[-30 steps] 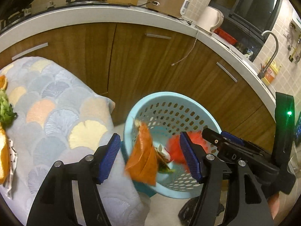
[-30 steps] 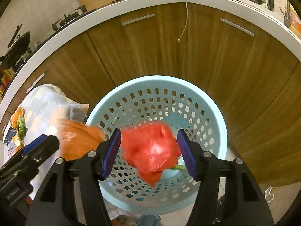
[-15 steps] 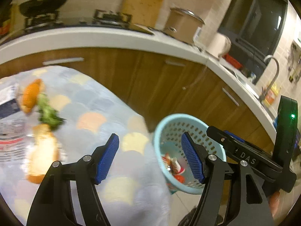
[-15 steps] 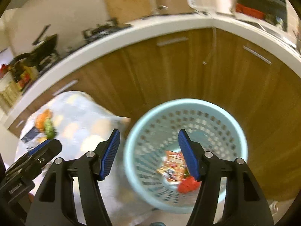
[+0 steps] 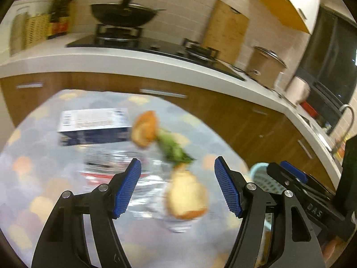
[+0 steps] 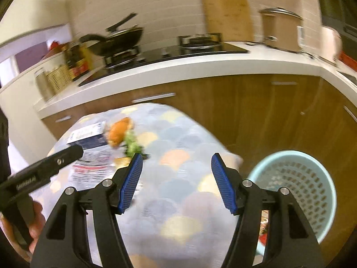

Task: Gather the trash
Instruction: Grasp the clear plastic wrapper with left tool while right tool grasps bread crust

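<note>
In the left wrist view, the left gripper (image 5: pixel 177 187) is seen with its blue-padded fingers (image 5: pixel 127 188) spread wide apart and nothing held between them. Beneath them a bench (image 5: pixel 44 201) covered by a scallop-patterned cloth is seen, blurred by motion. On it, a white and dark blue box (image 5: pixel 94 126) lies at the far left, with an orange-brown peel (image 5: pixel 145 128) just beside its right end. A green leafy scrap (image 5: pixel 175 150) lies near the peel, and a pale yellow piece with an orange rim (image 5: pixel 186 197) lies nearer, between the fingers. Crinkled clear wrapping (image 5: pixel 111 163) is spread under these. The light blue perforated basket (image 5: pixel 265 178) is glimpsed low at the right, beyond the bench edge, partly hidden by the right gripper (image 5: pixel 296 183).

In the right wrist view, the right gripper (image 6: pixel 177 183) is likewise shown with fingers apart and empty, over bare cloth. The basket (image 6: pixel 299 187) stands on the floor at the right, beside the bench, with red and printed scraps (image 6: pixel 264 230) visible inside. The box (image 6: pixel 88 135), peel (image 6: pixel 118 131) and green scrap (image 6: pixel 132 146) lie at the far left.
</note>
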`<control>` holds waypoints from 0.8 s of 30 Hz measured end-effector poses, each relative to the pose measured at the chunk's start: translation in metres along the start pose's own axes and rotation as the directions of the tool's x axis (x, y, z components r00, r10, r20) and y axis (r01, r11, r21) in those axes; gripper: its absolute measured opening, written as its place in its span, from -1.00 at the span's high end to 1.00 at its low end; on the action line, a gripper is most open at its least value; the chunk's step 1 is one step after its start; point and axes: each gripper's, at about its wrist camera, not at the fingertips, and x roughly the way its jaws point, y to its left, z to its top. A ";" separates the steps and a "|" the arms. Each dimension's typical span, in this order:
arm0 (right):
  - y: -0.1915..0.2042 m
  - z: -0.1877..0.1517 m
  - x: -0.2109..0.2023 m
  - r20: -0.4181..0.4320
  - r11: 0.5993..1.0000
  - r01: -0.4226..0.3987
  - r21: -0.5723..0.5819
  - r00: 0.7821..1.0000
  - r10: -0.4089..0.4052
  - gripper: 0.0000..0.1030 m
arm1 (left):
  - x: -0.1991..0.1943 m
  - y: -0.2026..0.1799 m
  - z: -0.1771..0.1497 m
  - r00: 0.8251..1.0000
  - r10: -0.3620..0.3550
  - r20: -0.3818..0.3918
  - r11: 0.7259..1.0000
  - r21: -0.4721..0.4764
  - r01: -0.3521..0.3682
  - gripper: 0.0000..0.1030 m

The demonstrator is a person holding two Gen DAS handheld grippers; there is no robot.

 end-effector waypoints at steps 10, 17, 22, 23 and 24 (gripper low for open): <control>0.055 -0.032 0.044 -0.103 0.992 -0.105 -0.062 0.990 0.099 -0.31 | 0.011 0.089 -0.003 0.991 0.116 -0.073 0.989 -0.088 -0.122 -0.29; 0.068 -0.045 0.067 -0.152 0.991 -0.093 -0.093 0.985 0.078 -0.60 | 0.040 0.108 -0.010 0.985 0.087 -0.148 0.988 -0.114 -0.104 -0.35; 0.075 -0.045 0.081 -0.180 0.990 -0.076 -0.122 0.982 0.053 -0.61 | 0.057 0.103 -0.013 0.980 0.102 -0.168 0.990 -0.083 -0.118 -0.38; 0.076 -0.045 0.083 -0.184 0.989 -0.066 -0.131 0.982 0.041 -0.61 | 0.059 0.100 -0.013 0.979 0.115 -0.167 0.989 -0.072 -0.128 -0.38; 0.078 -0.046 0.084 -0.189 0.989 -0.060 -0.138 0.981 0.033 -0.61 | 0.060 0.098 -0.013 0.977 0.133 -0.166 0.988 -0.060 -0.145 -0.35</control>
